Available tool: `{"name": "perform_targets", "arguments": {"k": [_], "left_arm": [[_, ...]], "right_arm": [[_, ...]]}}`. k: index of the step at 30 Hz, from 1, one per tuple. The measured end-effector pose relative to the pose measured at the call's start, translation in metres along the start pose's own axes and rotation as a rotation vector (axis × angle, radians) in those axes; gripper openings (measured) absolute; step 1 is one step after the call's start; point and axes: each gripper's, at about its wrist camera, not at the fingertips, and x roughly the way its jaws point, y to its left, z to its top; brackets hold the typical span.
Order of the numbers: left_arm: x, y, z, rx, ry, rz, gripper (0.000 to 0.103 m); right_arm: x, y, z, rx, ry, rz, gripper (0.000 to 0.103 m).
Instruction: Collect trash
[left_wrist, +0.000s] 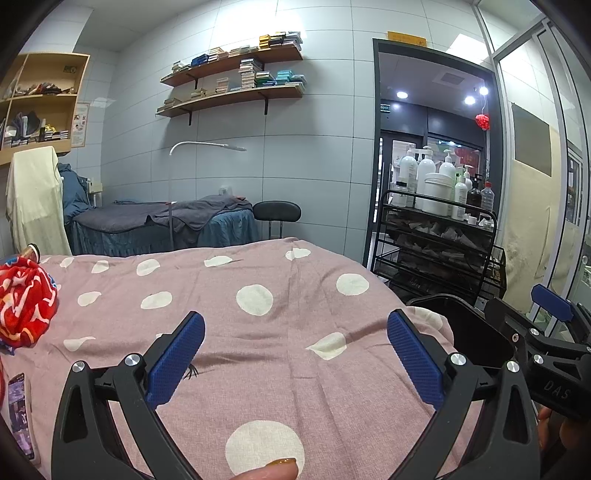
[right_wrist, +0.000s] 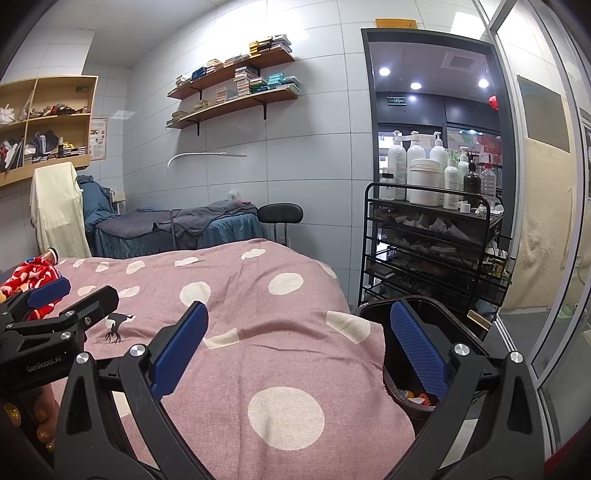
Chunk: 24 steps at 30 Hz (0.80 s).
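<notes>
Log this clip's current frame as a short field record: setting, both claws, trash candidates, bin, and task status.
setting: treatment room, bed under a pink polka-dot blanket
left claw: open, empty, over the blanket
right claw: open, empty, near the bed's right edge
trash candidate: crumpled red patterned wrapper at the blanket's left side
bin: dark trash bin beside the bed on the right, some scraps inside
nearby: black cart with pump bottles
status: nothing gripped; wrapper not yet picked up

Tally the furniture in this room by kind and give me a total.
Beds: 2, the pink spotted bed and the blue bed
Stool: 1
Wall shelves: 2, the upper shelf and the lower shelf
Black cart: 1
Wooden cubby cabinet: 1
Total: 7
</notes>
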Motion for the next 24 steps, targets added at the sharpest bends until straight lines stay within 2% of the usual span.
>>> {"name": "perform_targets", "arguments": {"k": [24], "left_arm": [[0.0004,0.0015,-0.0029,0.003,0.003,-0.012,0.098]], "right_arm": [[0.0002,-0.0005,-0.0026,0.002,0.005,-0.001,0.098]]}}
